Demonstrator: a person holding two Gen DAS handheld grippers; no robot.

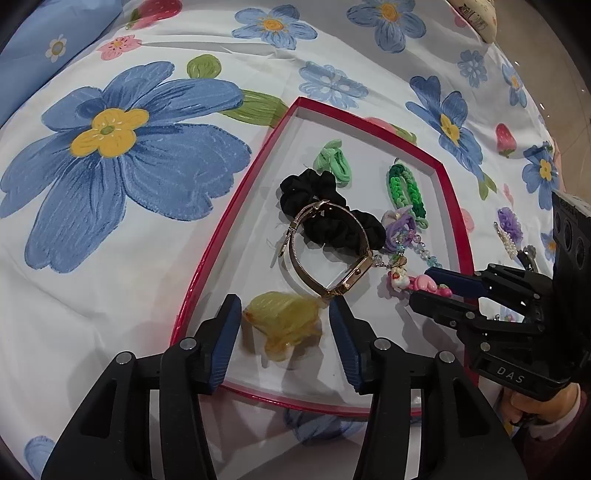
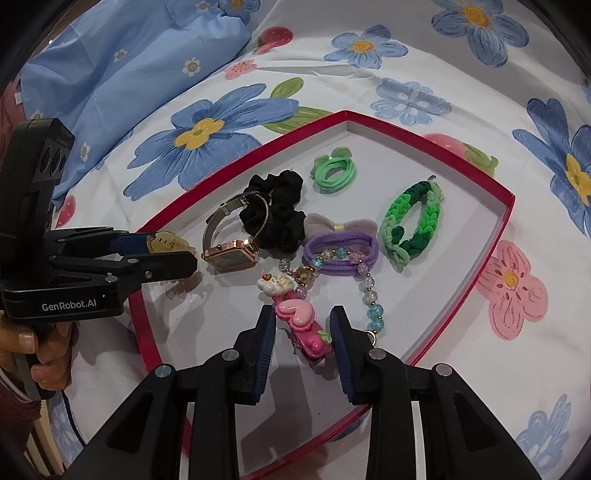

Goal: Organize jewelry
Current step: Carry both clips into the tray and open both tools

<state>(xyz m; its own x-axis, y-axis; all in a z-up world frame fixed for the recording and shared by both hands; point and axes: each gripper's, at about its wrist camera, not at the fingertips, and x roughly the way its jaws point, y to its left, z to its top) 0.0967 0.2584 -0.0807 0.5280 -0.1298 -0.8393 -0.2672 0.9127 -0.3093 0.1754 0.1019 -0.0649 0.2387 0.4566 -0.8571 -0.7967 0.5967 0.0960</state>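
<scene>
A red-rimmed tray (image 1: pixel 443 173) (image 2: pixel 508 206) lies on a floral sheet. In it are a black scrunchie (image 1: pixel 325 210) (image 2: pixel 277 210), a rose-gold watch (image 1: pixel 332 254) (image 2: pixel 231 251), light green hair ties (image 1: pixel 332 158) (image 2: pixel 334 171), a green braided band (image 1: pixel 404 188) (image 2: pixel 413 218), a purple tie with beads (image 2: pixel 340 251) and a pink heart clip (image 2: pixel 303 325) (image 1: pixel 428 286). My left gripper (image 1: pixel 284 317) (image 2: pixel 173 254) is open around a yellow claw clip (image 1: pixel 284 325) (image 2: pixel 166 242). My right gripper (image 2: pixel 303 332) (image 1: pixel 417 284) is open around the pink clip.
A blue pillow (image 2: pixel 129 74) lies at the back left. A purple flower hair piece with pearls (image 1: pixel 508 229) lies on the sheet right of the tray. A cream cushion (image 1: pixel 476 14) sits at the far right corner.
</scene>
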